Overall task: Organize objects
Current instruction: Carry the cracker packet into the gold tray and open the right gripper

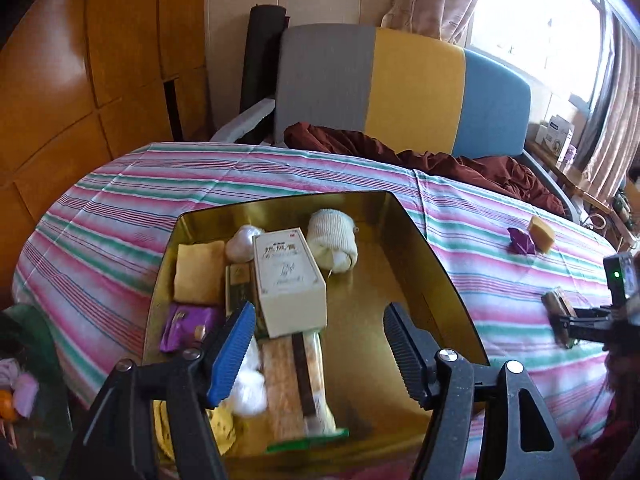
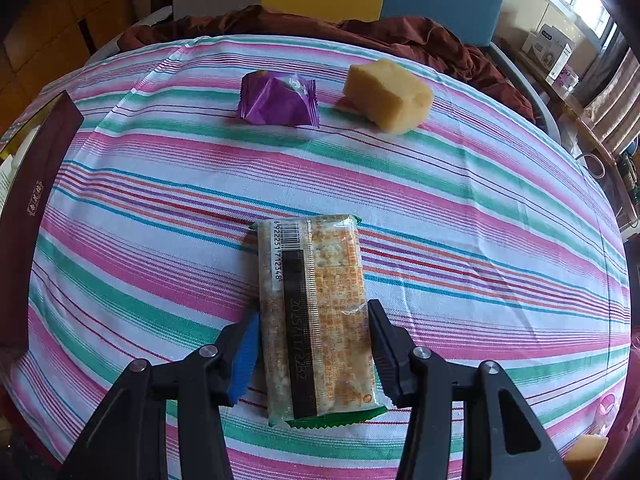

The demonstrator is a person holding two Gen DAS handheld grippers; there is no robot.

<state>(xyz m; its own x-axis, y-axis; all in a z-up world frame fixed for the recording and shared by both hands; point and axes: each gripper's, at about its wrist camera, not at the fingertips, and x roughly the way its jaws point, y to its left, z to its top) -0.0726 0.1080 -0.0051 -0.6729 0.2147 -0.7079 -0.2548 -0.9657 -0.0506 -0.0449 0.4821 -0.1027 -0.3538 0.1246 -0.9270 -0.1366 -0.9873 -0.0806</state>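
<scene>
My left gripper (image 1: 320, 340) is open and empty, hovering over a gold tin box (image 1: 432, 264) on the striped cloth. The box holds a cream carton (image 1: 290, 280), a cracker pack (image 1: 298, 388), a yellow sponge (image 1: 198, 272), a purple snack packet (image 1: 182, 326), a rolled white sock (image 1: 334, 240) and a garlic bulb (image 1: 242, 242). My right gripper (image 2: 314, 340) is shut on a second cracker pack (image 2: 316, 312) lying on the cloth. Beyond it lie a purple snack packet (image 2: 278, 100) and a yellow sponge block (image 2: 388, 94). The right gripper also shows in the left wrist view (image 1: 560, 316).
The table has a pink, green and white striped cloth (image 2: 480, 220). The box's dark red wall (image 2: 36, 184) stands at the left edge. A maroon cloth (image 1: 460, 160) lies on a grey, yellow and blue sofa (image 1: 400, 80) behind. A wooden cabinet (image 1: 80, 60) stands at left.
</scene>
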